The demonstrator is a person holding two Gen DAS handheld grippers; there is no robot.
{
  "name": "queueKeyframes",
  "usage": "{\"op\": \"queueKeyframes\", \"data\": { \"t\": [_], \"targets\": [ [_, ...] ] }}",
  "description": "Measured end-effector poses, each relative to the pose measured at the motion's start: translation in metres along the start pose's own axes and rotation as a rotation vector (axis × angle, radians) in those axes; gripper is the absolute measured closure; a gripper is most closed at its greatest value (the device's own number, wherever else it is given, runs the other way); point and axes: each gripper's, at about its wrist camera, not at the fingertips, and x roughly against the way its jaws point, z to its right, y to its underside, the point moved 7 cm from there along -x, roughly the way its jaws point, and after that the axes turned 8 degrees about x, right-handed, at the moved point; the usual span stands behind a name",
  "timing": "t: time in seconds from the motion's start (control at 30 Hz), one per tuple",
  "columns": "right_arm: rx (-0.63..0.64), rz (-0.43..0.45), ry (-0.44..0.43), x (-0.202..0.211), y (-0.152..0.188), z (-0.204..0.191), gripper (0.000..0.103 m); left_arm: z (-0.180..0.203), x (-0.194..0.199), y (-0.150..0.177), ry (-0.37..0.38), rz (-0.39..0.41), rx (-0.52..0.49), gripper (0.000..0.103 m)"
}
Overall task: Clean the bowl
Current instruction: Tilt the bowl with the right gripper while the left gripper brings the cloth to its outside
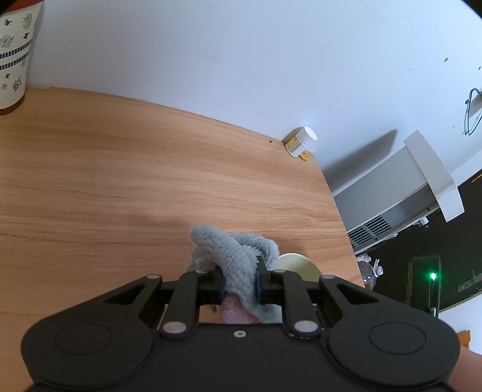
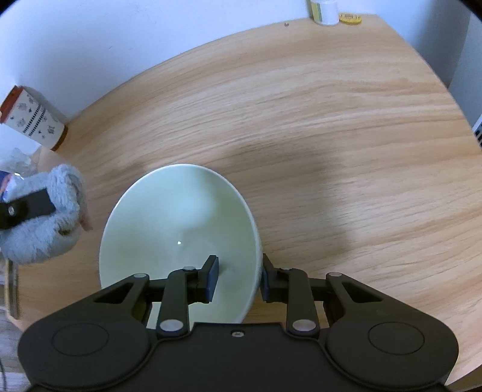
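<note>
A pale green bowl (image 2: 180,223) is tilted above the wooden table (image 2: 331,120). My right gripper (image 2: 238,279) straddles its near rim, one finger inside and one outside; a gap shows between the inner pad and the bowl wall. My left gripper (image 1: 239,285) is shut on a fluffy grey cloth (image 1: 232,250) with a pink patch; it also shows in the right wrist view (image 2: 45,217), just left of the bowl and apart from it. A sliver of the bowl (image 1: 298,265) shows behind the cloth in the left wrist view.
A floral paper cup (image 2: 33,120) stands at the table's far left by the white wall. A white pill bottle (image 1: 302,141) and a yellow cap (image 2: 349,17) sit at the far right corner. The table's right edge (image 1: 340,211) drops off beside a grey appliance.
</note>
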Motion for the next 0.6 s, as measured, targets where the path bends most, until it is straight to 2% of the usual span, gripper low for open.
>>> {"op": "queueKeyframes", "data": {
  "t": [0.2, 0.27, 0.37, 0.5, 0.6],
  "targets": [
    [0.070, -0.028, -0.001, -0.001, -0.002, 0.002, 0.076, -0.007, 0.003, 0.001, -0.011, 0.001, 0.027, 0.087],
    [0.097, -0.015, -0.009, 0.002, -0.006, 0.001, 0.085, -0.006, 0.005, -0.001, 0.009, 0.010, 0.015, 0.087],
    [0.150, 0.006, -0.014, 0.007, -0.012, -0.001, 0.090, -0.004, 0.007, -0.003, 0.026, 0.013, 0.007, 0.087],
    [0.350, 0.026, 0.064, 0.012, -0.017, -0.025, 0.091, -0.001, 0.008, -0.013, 0.027, 0.028, -0.006, 0.087],
    [0.481, 0.050, 0.111, 0.016, -0.018, -0.041, 0.091, 0.006, 0.012, -0.020, 0.055, 0.040, -0.019, 0.087]
  ]
}}
